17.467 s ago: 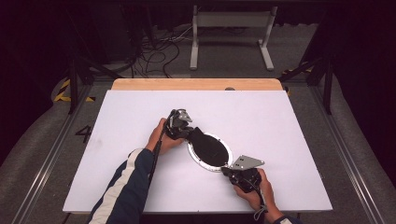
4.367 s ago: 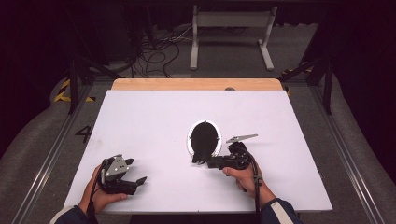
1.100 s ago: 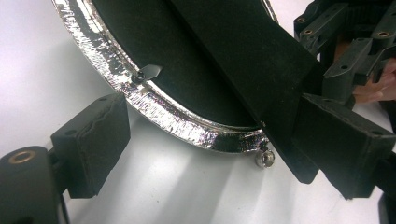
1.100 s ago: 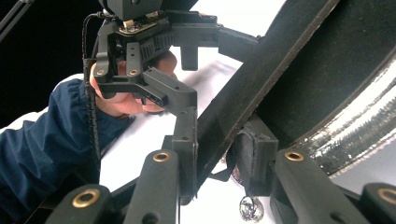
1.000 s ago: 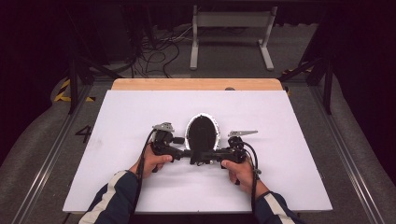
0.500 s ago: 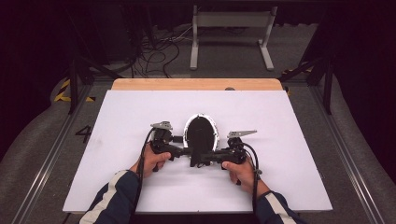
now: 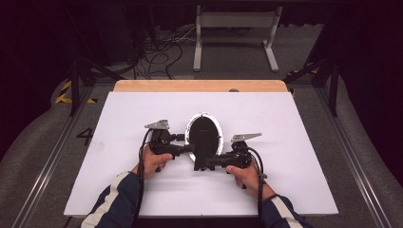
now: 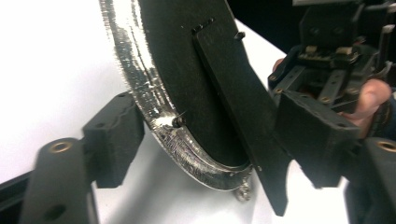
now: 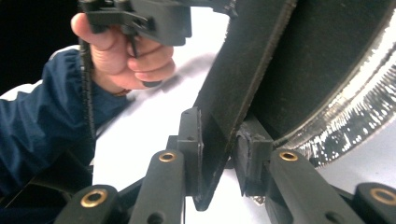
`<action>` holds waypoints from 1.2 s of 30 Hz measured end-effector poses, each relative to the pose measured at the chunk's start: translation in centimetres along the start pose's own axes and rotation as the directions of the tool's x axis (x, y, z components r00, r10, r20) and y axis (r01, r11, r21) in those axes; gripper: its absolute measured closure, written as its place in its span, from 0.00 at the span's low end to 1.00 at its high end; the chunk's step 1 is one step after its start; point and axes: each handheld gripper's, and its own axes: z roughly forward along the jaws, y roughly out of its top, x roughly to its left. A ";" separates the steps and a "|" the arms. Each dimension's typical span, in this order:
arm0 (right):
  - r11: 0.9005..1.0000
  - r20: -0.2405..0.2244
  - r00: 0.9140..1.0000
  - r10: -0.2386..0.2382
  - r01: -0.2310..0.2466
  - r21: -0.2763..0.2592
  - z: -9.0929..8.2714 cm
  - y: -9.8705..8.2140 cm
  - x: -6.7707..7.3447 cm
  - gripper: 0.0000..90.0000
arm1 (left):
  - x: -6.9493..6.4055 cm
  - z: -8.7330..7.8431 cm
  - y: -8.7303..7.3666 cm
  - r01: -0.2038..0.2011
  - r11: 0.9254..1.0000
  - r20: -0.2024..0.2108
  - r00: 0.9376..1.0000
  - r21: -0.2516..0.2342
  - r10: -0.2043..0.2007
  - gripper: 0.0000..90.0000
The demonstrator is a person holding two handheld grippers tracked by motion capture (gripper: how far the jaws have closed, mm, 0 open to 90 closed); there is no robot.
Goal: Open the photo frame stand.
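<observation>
An oval picture frame (image 7: 205, 134) with a silver rim (image 8: 140, 107) stands tilted at mid-table, its black back facing me. My right gripper (image 7: 202, 164) is shut on the black easel strut (image 9: 233, 93) on that back, pads (image 9: 189, 149) pressing both of its faces. My left gripper (image 7: 190, 148) comes in from the left and straddles the frame's lower edge. Its jaws have just been closing, with the rim and strut (image 8: 243, 107) between them; the pads (image 8: 112, 135) stand a little off, so it is open.
The white table top (image 7: 285, 180) has bare room all around the frame. A wooden strip (image 7: 199, 85) runs along the far edge. Beyond it are cables and a metal stand (image 7: 235, 33) on the floor. Rails flank both sides.
Over the last second both hands kept their places at the frame, which now stands slightly more upright. A few seconds before, the left gripper lay at the front left of the table.
</observation>
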 end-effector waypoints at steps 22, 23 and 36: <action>0.998 0.062 0.998 -0.025 0.021 0.055 -0.2 0.1 0.3 0.85 | -2.3 0.2 0.1 -0.201 0.971 -0.082 0.974 0.126 0.212 0.74; 0.998 0.068 0.997 -0.031 0.028 0.052 -0.2 0.2 0.4 0.85 | -2.6 0.3 0.1 -0.209 0.970 -0.099 0.970 0.128 0.222 0.74; 0.998 0.071 0.996 -0.055 0.052 0.045 -0.6 0.7 1.2 0.84 | -3.9 0.2 0.5 -0.313 0.939 -0.226 0.913 0.140 0.338 0.75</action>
